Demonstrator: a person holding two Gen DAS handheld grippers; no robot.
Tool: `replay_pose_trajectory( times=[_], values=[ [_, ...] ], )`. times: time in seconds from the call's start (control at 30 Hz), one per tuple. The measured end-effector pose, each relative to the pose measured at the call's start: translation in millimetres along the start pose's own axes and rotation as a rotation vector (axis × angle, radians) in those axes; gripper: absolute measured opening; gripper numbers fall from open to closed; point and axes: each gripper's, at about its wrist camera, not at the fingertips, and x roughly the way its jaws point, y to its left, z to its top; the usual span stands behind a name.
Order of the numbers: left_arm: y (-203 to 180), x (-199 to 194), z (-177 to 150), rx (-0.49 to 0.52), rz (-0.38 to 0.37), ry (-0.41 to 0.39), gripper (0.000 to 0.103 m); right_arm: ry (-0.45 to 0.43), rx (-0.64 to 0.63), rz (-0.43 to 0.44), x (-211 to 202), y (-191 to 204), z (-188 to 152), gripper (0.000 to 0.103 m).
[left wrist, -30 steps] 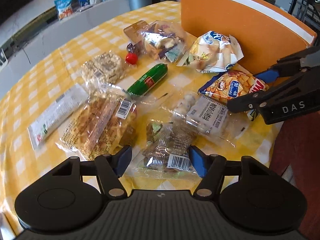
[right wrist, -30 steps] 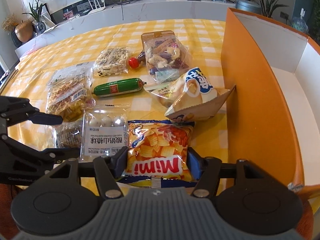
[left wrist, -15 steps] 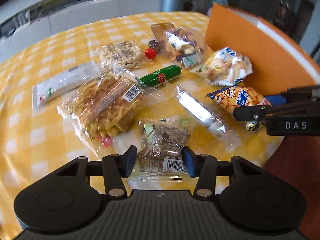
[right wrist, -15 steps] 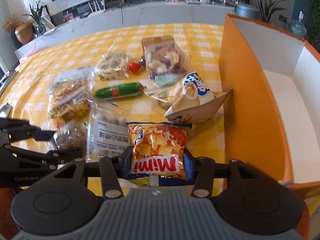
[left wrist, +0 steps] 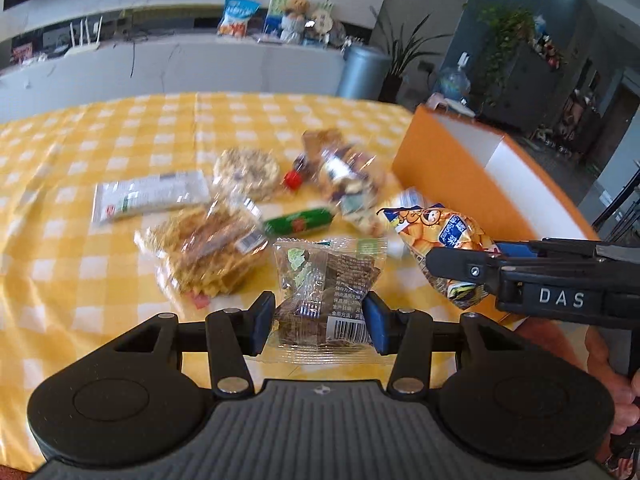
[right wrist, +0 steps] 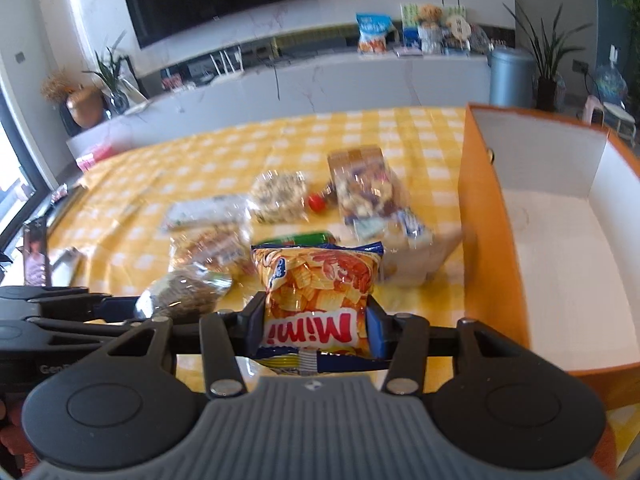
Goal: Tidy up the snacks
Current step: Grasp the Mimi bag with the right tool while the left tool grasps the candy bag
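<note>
On my left side, my left gripper [left wrist: 319, 322] has its blue pads clamped partway closed on a clear packet of dark brown snacks [left wrist: 326, 284]. The barcode faces me and the rest of the print is too small to read. It's off the yellow checked tablecloth [left wrist: 80, 248]. Behind it sit a long white packet [left wrist: 150, 196], a crinkly bag of golden crackers [left wrist: 208, 252] and a green sausage stick [left wrist: 298, 221], all blurry.

Over to the right, my right gripper [right wrist: 316, 330] is squeezing an orange chip bag [right wrist: 318, 280] that reads "Mimi" upside down, lifted clear of the cloth. From the left camera that gripper's body says "DAS". Far right is the orange box [right wrist: 480, 232], white inside, nothing in the part I can see.
</note>
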Motion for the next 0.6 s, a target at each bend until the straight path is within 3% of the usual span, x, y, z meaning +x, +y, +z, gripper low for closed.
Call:
replay_pose_trajectory(
  times=[0.2, 0.33, 0.6],
  values=[
    [-22, -8, 13, 0.039, -0.030, -0.048, 0.054, -0.083, 0.001, -0.005, -36, -9, 13, 0.048],
    [-40, -12, 30, 0.075, -0.057, -0.086, 0.054, -0.129, -0.001, -0.064, -57, -25, 23, 0.048],
    [-95, 2, 74, 0.135, -0.229, -0.074, 0.055, -0.150, 0.099, -0.164, -95, -85, 44, 0.048]
  ],
)
